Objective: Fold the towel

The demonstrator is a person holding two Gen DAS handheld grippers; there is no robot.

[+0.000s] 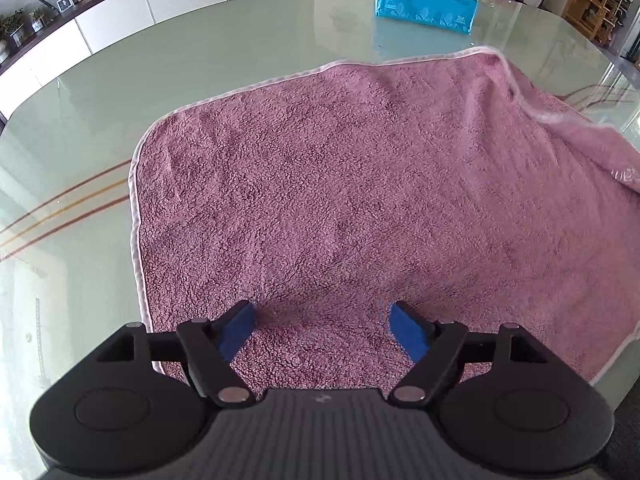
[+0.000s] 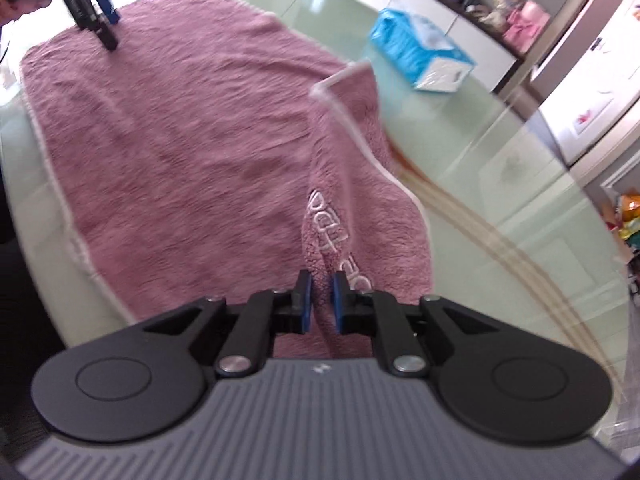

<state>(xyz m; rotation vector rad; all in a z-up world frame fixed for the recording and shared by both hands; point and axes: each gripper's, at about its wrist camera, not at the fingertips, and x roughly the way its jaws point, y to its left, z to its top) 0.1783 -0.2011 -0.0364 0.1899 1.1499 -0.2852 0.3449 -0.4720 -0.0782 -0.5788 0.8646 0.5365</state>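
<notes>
Towel (image 1: pixel 340 200): pink, spread on the glass counter (image 1: pixel 240 40) — its right side lifted.
My left gripper (image 1: pixel 322 322): jaws wide apart over the near edge, holding nothing.
My right gripper (image 2: pixel 321 300): nearly closed — pinching a raised fold beside the embroidered lettering.
</notes>
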